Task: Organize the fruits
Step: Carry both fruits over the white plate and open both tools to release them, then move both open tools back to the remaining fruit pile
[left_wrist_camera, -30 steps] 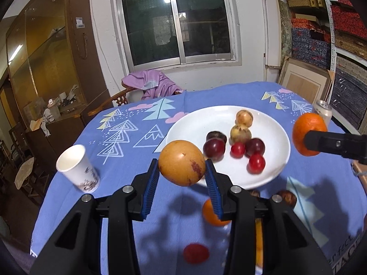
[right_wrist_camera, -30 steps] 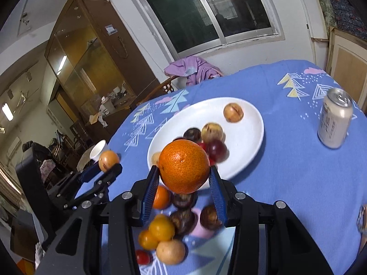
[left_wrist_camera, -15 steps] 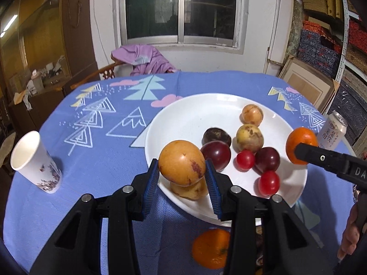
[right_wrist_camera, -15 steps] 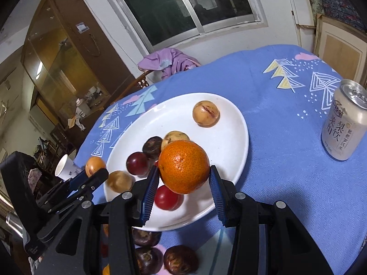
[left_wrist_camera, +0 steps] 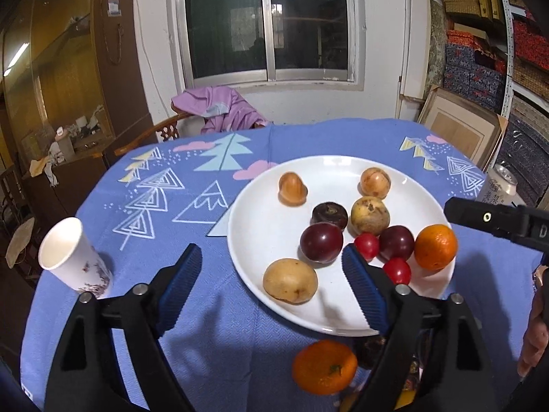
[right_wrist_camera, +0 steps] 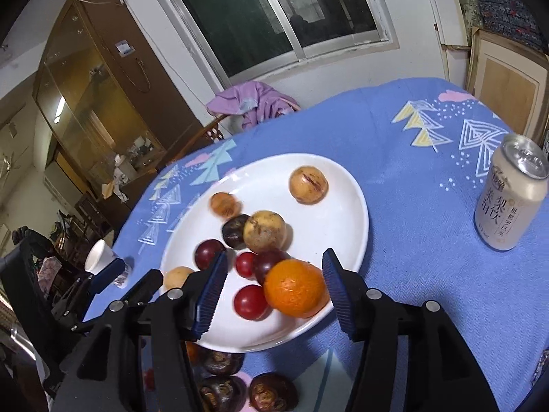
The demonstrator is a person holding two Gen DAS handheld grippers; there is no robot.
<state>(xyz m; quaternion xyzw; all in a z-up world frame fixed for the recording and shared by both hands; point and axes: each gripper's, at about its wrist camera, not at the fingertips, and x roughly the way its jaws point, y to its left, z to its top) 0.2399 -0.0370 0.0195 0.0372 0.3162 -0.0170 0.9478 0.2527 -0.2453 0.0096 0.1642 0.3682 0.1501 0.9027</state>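
While the right claw (right_wrist_camera: 274, 290) is opening, the orange (right_wrist_camera: 295, 287) sits between its blue pads without either pad pressing on it — it rests on the near edge of the white plate (right_wrist_camera: 346, 206), touching a dark plum (right_wrist_camera: 266, 263) and just beside a red tomato (right_wrist_camera: 249, 301). Further in on the plate lie a yellowish fruit (right_wrist_camera: 265, 230), a dark round fruit (right_wrist_camera: 235, 230), another plum (right_wrist_camera: 208, 253) and a second small tomato (right_wrist_camera: 245, 263), with a tan fruit (right_wrist_camera: 308, 184) alone toward the far rim. A blurred brownish fruit (right_wrist_camera: 224, 204) lies on the far left part of the plate.

From the left wrist view, the left claw (left_wrist_camera: 271, 271) is also opening — its pads stand wide apart with nothing between them, hovering above the plate's near-left rim. A pale yellow fruit (left_wrist_camera: 290, 279) lies on the plate just ahead of it. Off the plate, on the blue tablecloth (left_wrist_camera: 171, 326), another orange (left_wrist_camera: 324, 366) lies close to the near rim, with dark fruits (right_wrist_camera: 219, 360) beside it. A paper cup (left_wrist_camera: 70, 259) stands to the left, a drink can (right_wrist_camera: 507, 199) to the right, well apart from the plate.
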